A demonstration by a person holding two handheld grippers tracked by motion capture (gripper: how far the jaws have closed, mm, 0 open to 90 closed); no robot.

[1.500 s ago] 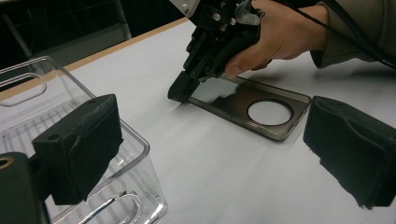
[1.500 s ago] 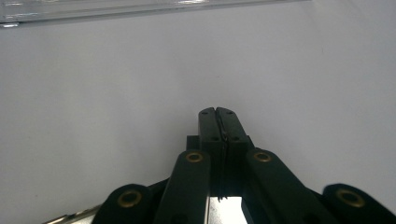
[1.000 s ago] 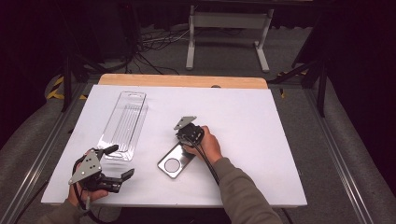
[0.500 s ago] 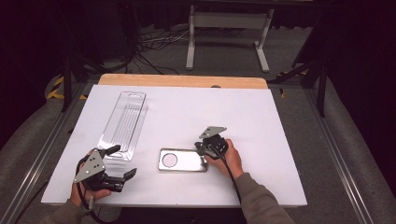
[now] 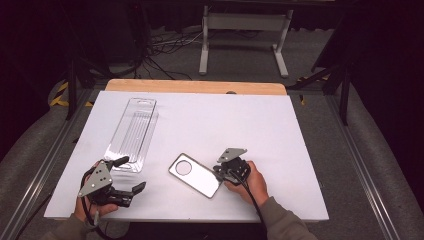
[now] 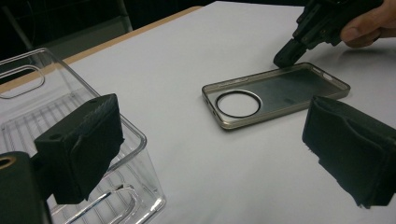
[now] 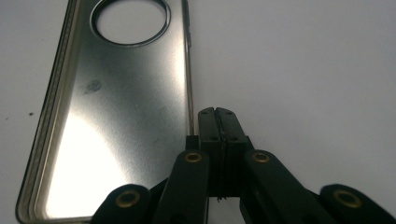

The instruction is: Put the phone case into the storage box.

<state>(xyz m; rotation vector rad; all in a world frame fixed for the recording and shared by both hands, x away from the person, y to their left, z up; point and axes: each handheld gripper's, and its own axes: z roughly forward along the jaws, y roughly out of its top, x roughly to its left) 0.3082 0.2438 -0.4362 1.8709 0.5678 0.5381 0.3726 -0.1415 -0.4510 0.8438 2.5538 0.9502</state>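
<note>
Right claw (image 7: 218,122) clenched, empty — tips against phone case (image 7: 116,116) edge; left claw (image 6: 210,154) released.

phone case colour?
The phone case is translucent smoky grey with a dark ring around the round camera cutout; clearest in the left gripper view.

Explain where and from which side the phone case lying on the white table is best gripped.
Grip the phone case by one raised long side wall, probably the one nearest the right hand-held gripper, coming from above. It lies flat, open side up, so only the thin rim offers the pads a hold. One pad goes inside the wall, one outside, away from the round camera hole.
</note>
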